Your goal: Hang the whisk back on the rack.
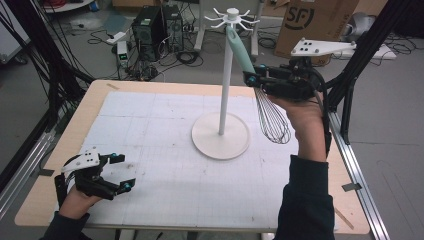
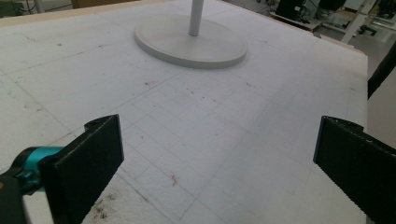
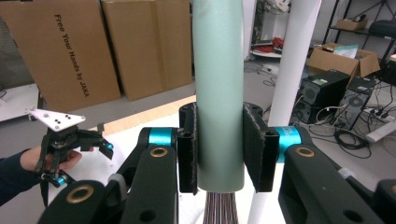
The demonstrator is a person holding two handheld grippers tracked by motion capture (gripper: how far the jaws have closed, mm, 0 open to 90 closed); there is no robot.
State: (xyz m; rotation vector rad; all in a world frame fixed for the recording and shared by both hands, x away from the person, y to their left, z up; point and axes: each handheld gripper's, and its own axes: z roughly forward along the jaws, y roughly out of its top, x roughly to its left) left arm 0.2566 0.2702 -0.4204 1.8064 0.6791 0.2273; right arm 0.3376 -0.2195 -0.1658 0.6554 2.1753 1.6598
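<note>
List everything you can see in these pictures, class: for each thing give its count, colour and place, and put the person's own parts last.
Whisk: one, pale green handle with wire loops, held up beside the stand's pole, its top at the hooks.
Hook stand: one, white, round base on the mat, pole rising to a ring of hooks.
Grid mat: one, white, covering the table top.
Table: one, light wood.
Cardboard boxes: several, brown, on the floor beyond the table.
Computer towers: two, black, on the floor behind the table.
Left tongs: one, black, open, low over the mat's near left corner.
Right tongs: one, black, shut on the whisk's handle.
Hands: two, dark sleeves.
</note>
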